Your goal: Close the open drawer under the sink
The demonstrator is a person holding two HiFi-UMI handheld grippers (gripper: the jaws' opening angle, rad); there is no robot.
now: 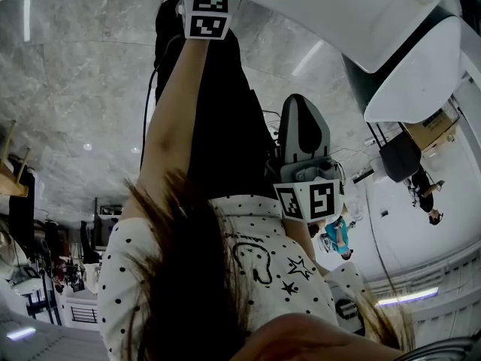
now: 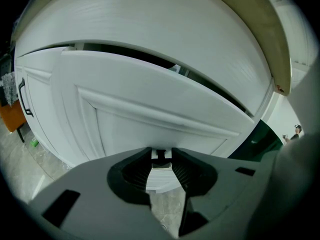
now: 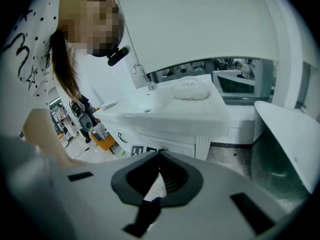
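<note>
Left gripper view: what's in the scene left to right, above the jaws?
Orange object → black handle → drawer, front standing out from the cabinet → dark green panel → person far off at the right edge.

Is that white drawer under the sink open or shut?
Open: the left gripper view shows a dark gap between the drawer front and the panel above it.

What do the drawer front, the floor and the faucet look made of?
Drawer front: probably white painted wood or board, with a satin finish and a raised moulded panel. Floor: polished grey stone or marble-look tile, veined and reflecting lights. Faucet: shiny metal, perhaps chromed, but too small to be sure.
</note>
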